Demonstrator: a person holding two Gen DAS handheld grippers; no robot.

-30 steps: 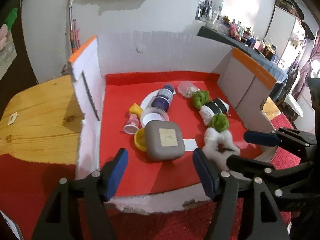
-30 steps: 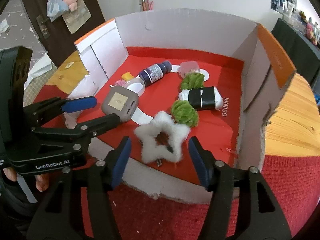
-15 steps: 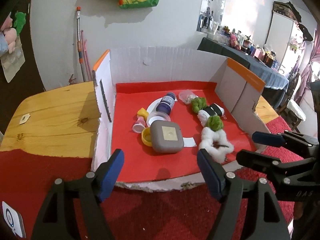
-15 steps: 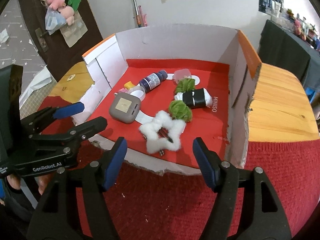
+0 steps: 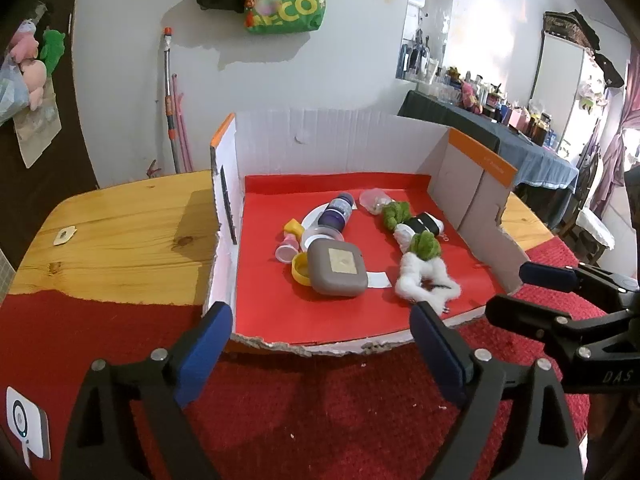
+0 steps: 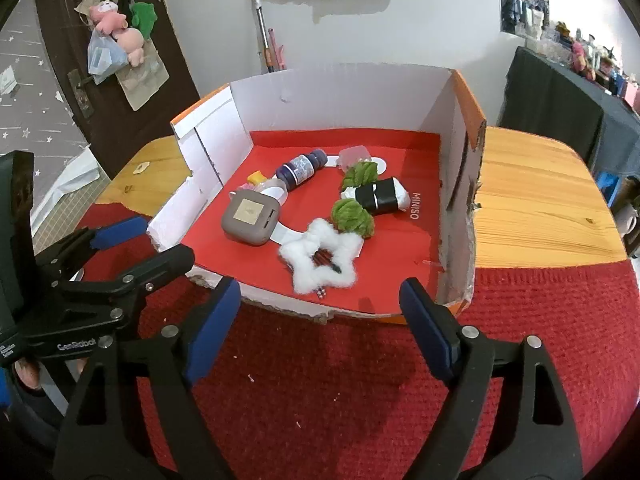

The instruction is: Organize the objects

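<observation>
— Left wrist view: left gripper [image 5: 320,328] empty, jaws just widened, nothing between; a white tag [image 5: 28,428] shows only here.

— Right wrist view: right gripper [image 6: 320,300] likewise wide, just opened, empty (a fingertip [image 6: 26,374] shows only here). White star [image 6: 320,256] lies beyond it in the box [image 6: 340,92].

— Grey case [image 5: 338,266] ahead of the left; the torn front edge lies between.

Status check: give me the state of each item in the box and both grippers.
Left gripper: jaws open, just widened, empty.
Right gripper: jaws open, just widened, empty.
Box: front side open.
Bottle: capped, lying down.
Grey case: closed, flat.
White star: flat.
Black roll: lying down.
</observation>
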